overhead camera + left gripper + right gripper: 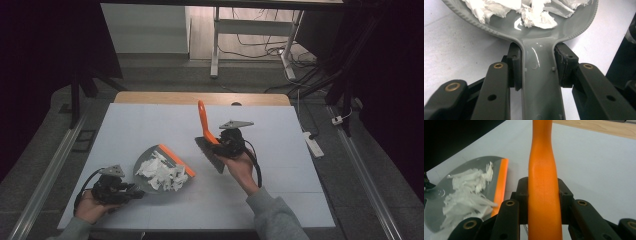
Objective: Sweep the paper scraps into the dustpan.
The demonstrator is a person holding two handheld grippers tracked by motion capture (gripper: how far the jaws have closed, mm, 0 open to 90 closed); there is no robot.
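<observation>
Nearest the person, the left gripper [131, 192] is clamped on the grey handle of the dustpan [150, 181], which lies flat on the table [280, 200] with its orange lip facing away. Torn white paper scraps [161, 172] are heaped inside the pan, so the sweeping looks mostly done; emptying the pan seems to be what is left. Further out, the right gripper [220, 142] grips the orange handle of the brush [209, 145], lifted just beside the pan. Beyond the pale tabletop lie a wooden edge, desk legs and loose cables on the floor.

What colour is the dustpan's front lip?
Orange lip on a grey dustpan, clearest in the right gripper view.
</observation>
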